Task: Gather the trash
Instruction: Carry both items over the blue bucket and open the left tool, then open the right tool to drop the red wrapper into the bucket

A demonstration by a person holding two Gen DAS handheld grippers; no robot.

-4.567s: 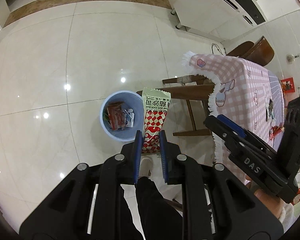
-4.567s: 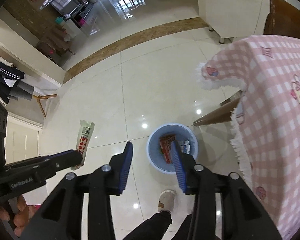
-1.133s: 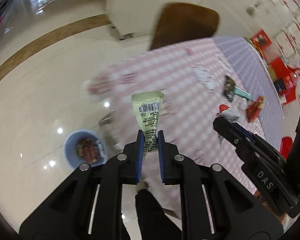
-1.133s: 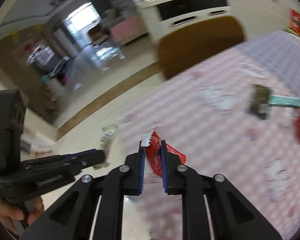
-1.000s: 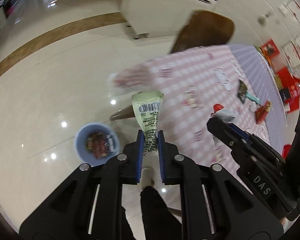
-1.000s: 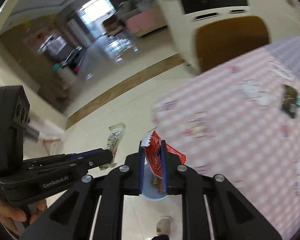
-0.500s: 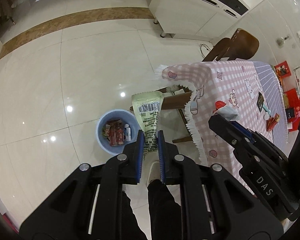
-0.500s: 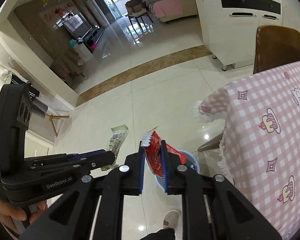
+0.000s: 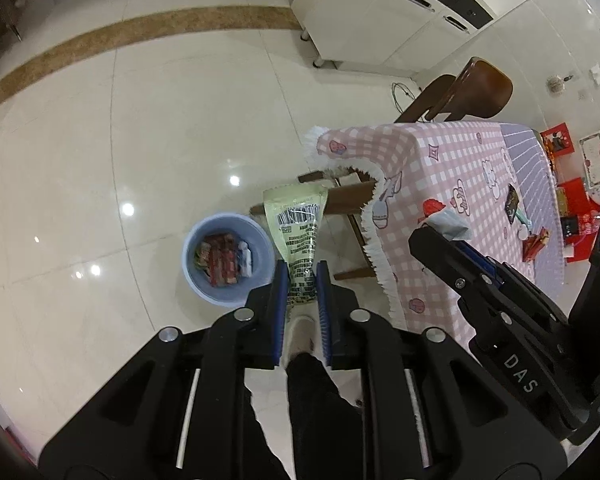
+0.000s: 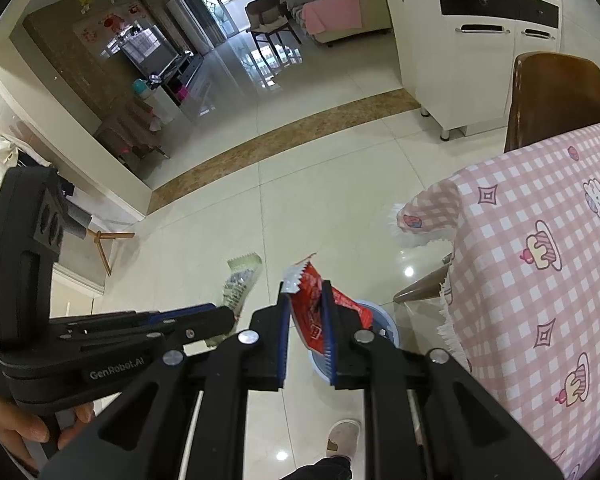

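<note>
Your left tool [image 9: 302, 280] is opening right now with the pale green wrapper [image 9: 296, 232] still standing between its pads, and that is the main risk. In the left wrist view the blue bin [image 9: 228, 258] sits to the left of the wrapper, not straight under it; the wrapper's lower end hangs over the bin's right rim and the white slipper [image 9: 300, 332] on the floor. If the pads let go here, the light packet could flutter past the rim and land on the tiles beside your foot. Shift the left tool further over the bin's mouth if it looks short.

Your right tool [image 10: 306, 320] is clamped on the red wrapper [image 10: 314, 308], which sticks up and to the right between the blue pads. In the right wrist view the bin shows only as a blue arc just beyond and below the right pad, mostly hidden by the wrapper and the tool, so I judge it to be roughly above the bin, though I cannot tell how well centred. A release off to one side would drop it on the floor, or against the fringe of the pink checked cloth on the table [image 10: 540, 260] just right of the bin.

The two tools stand close together, the left one to the left of the right; crowding them over one small opening could knock one wrapper aside.

More wrappers still lie far along the table.
</note>
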